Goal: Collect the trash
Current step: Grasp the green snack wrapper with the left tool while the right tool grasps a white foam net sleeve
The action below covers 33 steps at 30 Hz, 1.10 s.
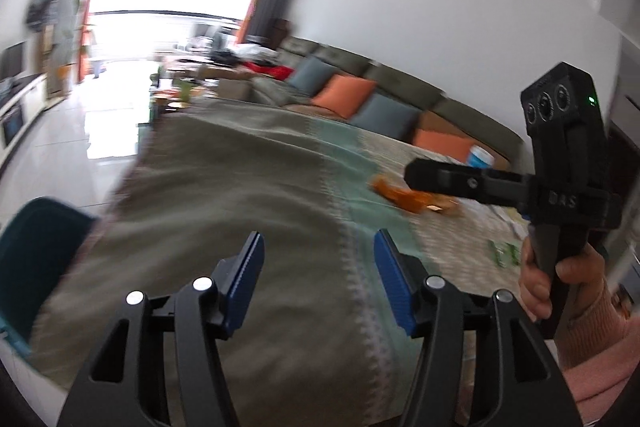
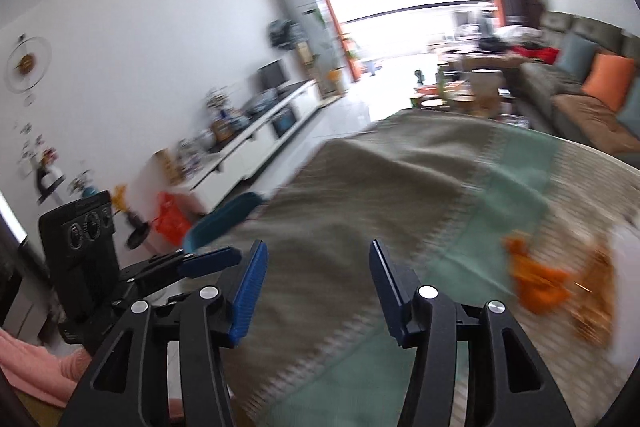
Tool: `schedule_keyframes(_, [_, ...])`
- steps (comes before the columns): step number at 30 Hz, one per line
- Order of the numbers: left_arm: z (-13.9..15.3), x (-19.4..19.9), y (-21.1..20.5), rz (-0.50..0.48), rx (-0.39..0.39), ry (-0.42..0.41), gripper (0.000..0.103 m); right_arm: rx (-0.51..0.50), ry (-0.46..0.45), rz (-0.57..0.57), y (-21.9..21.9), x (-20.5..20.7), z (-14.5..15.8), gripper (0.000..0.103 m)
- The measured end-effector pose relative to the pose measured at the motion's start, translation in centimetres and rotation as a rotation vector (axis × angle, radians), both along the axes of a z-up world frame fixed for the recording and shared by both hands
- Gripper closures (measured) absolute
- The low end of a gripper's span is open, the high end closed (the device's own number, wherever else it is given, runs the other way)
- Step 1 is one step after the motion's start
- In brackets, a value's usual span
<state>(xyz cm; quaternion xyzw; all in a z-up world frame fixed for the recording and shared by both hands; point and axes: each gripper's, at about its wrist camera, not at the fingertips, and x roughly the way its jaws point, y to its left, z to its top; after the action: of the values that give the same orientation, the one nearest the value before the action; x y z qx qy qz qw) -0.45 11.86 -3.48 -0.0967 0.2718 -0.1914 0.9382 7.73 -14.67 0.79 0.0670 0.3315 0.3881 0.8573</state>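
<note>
Over the cloth-covered tabletop [image 1: 248, 179], the left gripper [image 1: 319, 277] is hovering with its jaws apart and nothing between them, and the right gripper [image 2: 314, 287] is doing the same. The orange wrapper [image 1: 400, 197] is lying to the right on the green stripe, near a blue-and-white cup [image 1: 480, 158] and some green scraps [image 1: 505, 254], so collecting seems barely started with all this left. Around the tabletop a teal chair [image 1: 36, 263] is standing at the left edge, a bright window [image 1: 176, 7] beyond, and a sofa with orange cushions [image 1: 344, 95] to the right.
</note>
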Motion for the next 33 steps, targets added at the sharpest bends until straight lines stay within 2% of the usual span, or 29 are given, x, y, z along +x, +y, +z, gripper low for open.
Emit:
schedule_keyframes(11, [-0.6,2.2,-12.2,-0.351,0.051,0.026,0.045,0.012,-0.017,-0.309,-12.4,-1.0,-0.1,0.049])
schedule_keyframes(19, [-1.9,1.8,-20.4,-0.591,0.063,0.055,0.041,0.041,-0.014,-0.430,-17.1,-1.2,-0.6,0.049])
schedule_keyframes(25, [-2.4,2.5,-24.8,-0.661,0.077,0.094,0.040,0.059,-0.005,-0.467,-19.5,-1.6,-1.4,0.049])
schedule_keyframes(33, [-3.5,3.6,-28.1,-0.658,0.121,0.133,0.042,0.096,0.035,-0.487,-21.7,-1.6,-2.9,0.049])
